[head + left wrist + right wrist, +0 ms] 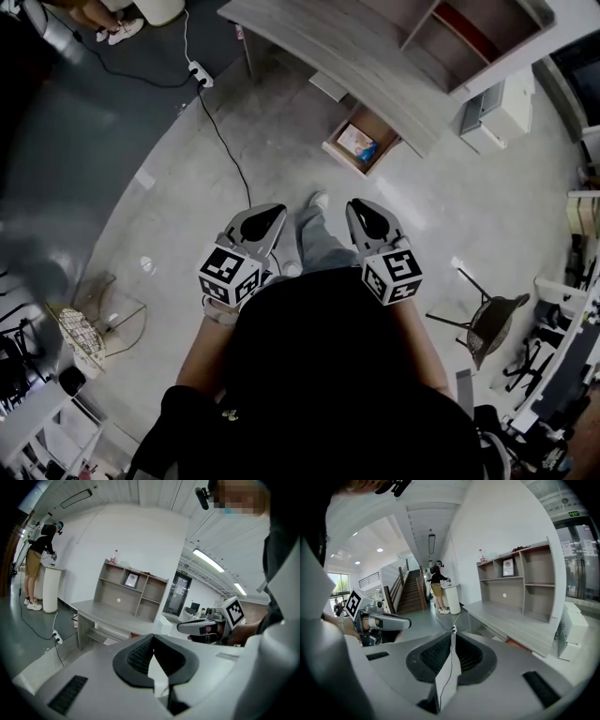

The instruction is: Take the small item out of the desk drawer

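The wooden desk drawer [345, 159] is being shown pulled open below the grey surface [375, 56]. A small pale item [357, 144], partly blue, is being held inside it, lying flat.

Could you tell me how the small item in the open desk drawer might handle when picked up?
The small item looks flat and packet-like, so probably light and perhaps floppy. It lies flat in the drawer, so rolling seems unlikely. Too small to judge slipperiness.

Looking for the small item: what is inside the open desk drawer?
The drawer holds a small item, pale and blue. The drawer's rear is hidden under the desk top.
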A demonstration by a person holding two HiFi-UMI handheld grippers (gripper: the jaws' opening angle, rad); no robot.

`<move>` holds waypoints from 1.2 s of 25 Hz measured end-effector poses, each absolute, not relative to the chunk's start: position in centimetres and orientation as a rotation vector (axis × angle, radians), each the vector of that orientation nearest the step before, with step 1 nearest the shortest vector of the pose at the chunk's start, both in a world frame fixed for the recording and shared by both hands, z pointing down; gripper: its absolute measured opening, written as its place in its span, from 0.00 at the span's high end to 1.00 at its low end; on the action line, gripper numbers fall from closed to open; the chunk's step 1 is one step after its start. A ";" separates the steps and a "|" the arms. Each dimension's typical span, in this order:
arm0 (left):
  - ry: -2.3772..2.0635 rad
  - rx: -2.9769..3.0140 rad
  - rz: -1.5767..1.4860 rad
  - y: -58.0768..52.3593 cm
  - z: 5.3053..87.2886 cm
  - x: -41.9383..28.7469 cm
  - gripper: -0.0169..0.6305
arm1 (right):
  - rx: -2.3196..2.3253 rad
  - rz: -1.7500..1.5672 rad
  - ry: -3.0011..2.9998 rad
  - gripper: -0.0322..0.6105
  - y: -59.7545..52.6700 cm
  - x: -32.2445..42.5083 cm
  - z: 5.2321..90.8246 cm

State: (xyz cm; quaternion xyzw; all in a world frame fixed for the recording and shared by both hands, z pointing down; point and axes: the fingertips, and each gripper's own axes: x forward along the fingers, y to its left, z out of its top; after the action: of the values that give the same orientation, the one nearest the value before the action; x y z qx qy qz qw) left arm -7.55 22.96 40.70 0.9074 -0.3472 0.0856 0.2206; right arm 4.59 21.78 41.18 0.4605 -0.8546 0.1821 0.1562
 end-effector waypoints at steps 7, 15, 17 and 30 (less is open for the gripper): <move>-0.981 2.490 0.249 13.8 40.3 -6.8 0.96 | 1.249 0.518 -2.457 0.92 12.3 4.7 40.9; -0.946 2.511 0.305 3.1 39.8 -3.7 0.96 | 1.235 0.585 -2.380 0.82 2.4 8.6 43.6; -0.930 2.515 0.326 1.6 39.8 -2.9 0.96 | 1.228 0.621 -2.357 0.80 1.0 9.8 44.8; -0.801 2.503 0.440 -3.0 40.9 -2.2 0.96 | 1.125 0.734 -2.108 0.70 -2.0 12.8 56.3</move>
State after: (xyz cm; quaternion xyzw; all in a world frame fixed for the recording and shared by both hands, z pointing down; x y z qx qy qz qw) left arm -2.18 -3.04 40.95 0.9127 -0.2921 0.1605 0.2364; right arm 12.84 -2.02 56.26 0.4271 -0.8004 0.2785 0.3154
